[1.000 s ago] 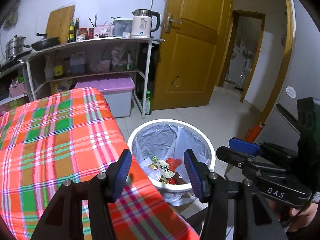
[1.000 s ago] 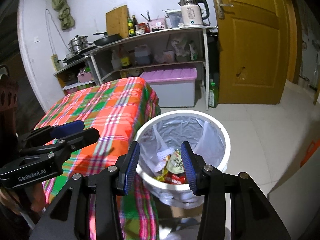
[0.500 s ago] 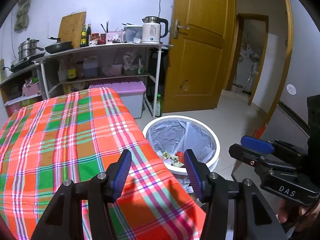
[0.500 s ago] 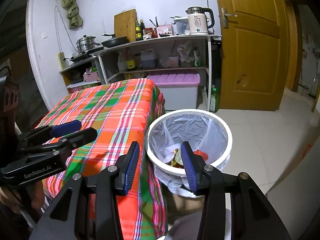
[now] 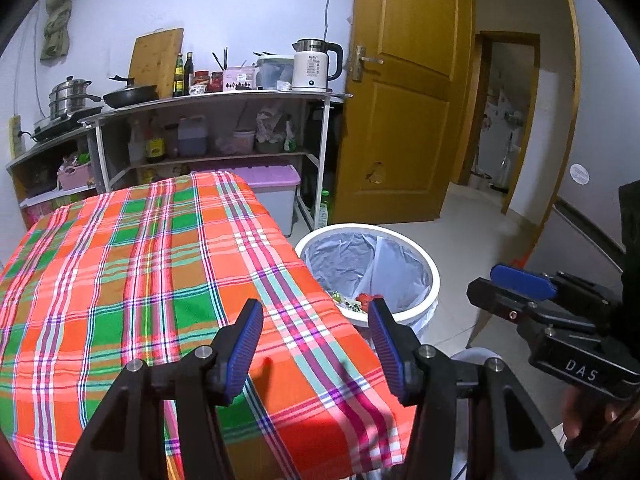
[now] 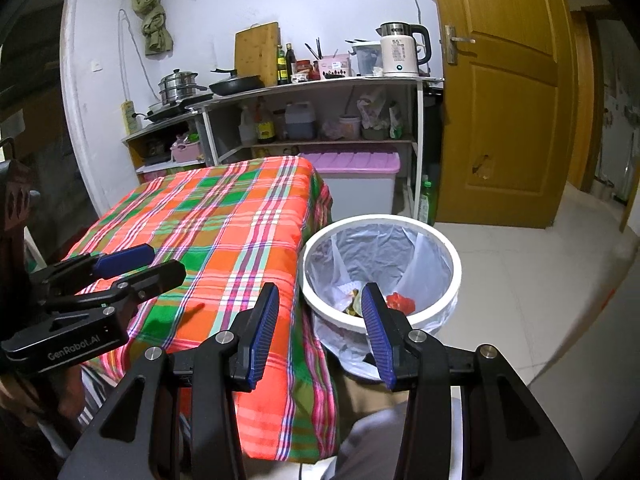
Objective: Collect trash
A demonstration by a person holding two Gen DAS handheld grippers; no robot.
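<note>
Beside the plaid-covered tabletop stands a white bin lined with a grey plastic bag, on the tiled floor close against the cloth's hanging edge. Trash lies at its bottom: a red wrapper and some yellowish and green packets, the print on them too small to read.

Over the near part of the tabletop hangs the left gripper, its blue-padded jaws spread wide apart with nothing between them. Seen from the right wrist camera, its black body carries the white lettering "GenRobot.AI".

To the right, the right gripper is held above the gap between the cloth's edge and the bin, jaws likewise wide apart and empty; the bin's rim shows between and beyond the pads. From the left wrist camera its body reads "DAS".

Behind the tabletop a shelf unit runs along the wall. On top sit a white kettle with a small printed label that cannot be read, a black frying pan, a wooden cutting board leaning upright, dark bottles and red-lidded jars. Under the shelf is a storage box with a purple lid. A brown wooden door stands to the right.
</note>
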